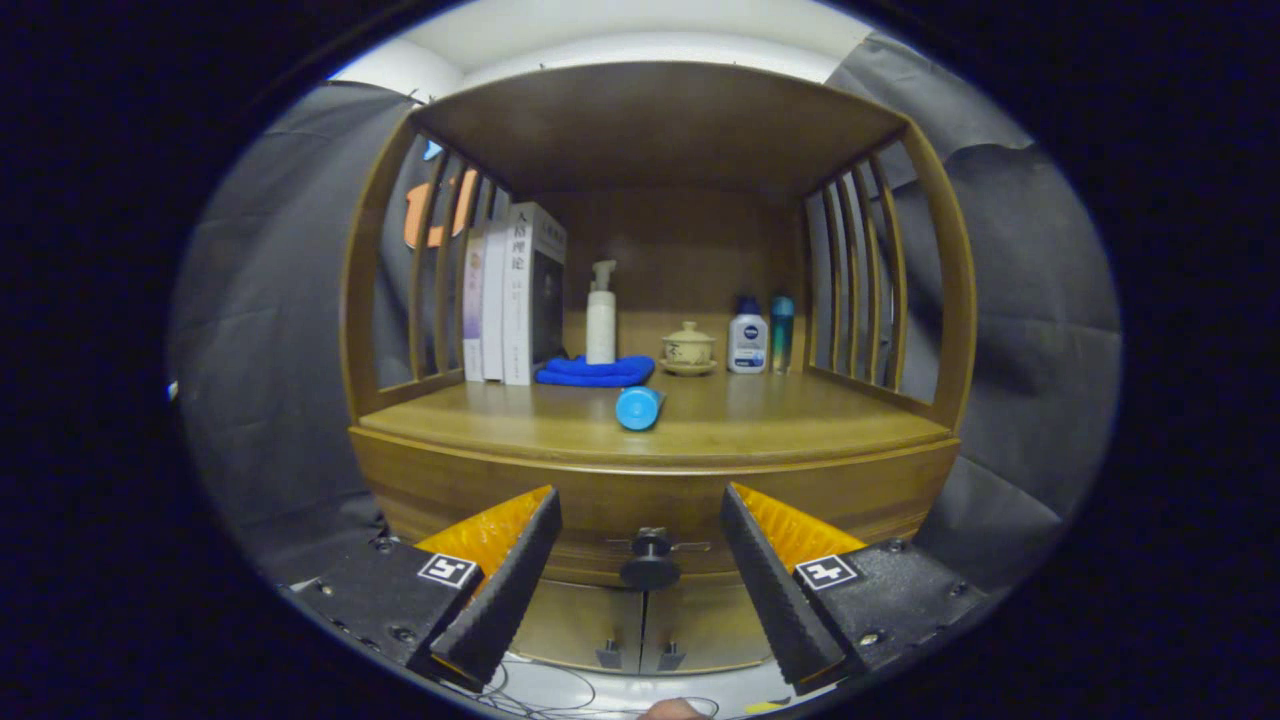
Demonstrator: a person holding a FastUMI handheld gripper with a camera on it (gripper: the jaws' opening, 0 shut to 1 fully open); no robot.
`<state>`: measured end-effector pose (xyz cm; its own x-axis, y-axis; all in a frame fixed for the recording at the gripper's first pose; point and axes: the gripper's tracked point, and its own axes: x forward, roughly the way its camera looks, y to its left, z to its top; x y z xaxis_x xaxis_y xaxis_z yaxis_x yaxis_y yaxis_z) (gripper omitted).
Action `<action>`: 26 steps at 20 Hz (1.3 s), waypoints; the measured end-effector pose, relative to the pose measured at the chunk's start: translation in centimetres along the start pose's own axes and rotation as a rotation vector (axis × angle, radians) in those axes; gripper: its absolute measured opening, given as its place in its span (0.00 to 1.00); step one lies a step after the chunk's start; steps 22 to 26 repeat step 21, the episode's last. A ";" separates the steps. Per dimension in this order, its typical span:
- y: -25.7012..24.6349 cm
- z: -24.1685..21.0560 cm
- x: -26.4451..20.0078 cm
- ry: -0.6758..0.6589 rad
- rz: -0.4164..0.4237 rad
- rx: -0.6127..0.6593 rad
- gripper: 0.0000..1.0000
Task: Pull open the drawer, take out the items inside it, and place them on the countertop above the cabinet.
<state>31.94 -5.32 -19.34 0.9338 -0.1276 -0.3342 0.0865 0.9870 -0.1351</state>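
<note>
Dim warm light, sharp centre — strong fisheye bending, darkened edges

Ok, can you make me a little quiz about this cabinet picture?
1. True or false: the drawer is already pulled open.
2. What sits straight ahead between the tool's spread fingers: A) the dark drawer knob B) the lidded cup C) the blue cloth?
3. Fill in: the pump bottle stands on the blue ____.

Key: 1. False, it is shut flush with the cabinet front. 2. A, with a gap to each finger. 3. cloth, beside the standing books on the countertop.
</note>
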 end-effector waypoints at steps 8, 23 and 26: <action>0.9 4.1 -12.5 -0.061 0.110 0.027 1.00; -0.2 10.4 -27.7 -0.184 0.228 0.045 1.00; -0.2 10.4 -27.7 -0.184 0.228 0.045 1.00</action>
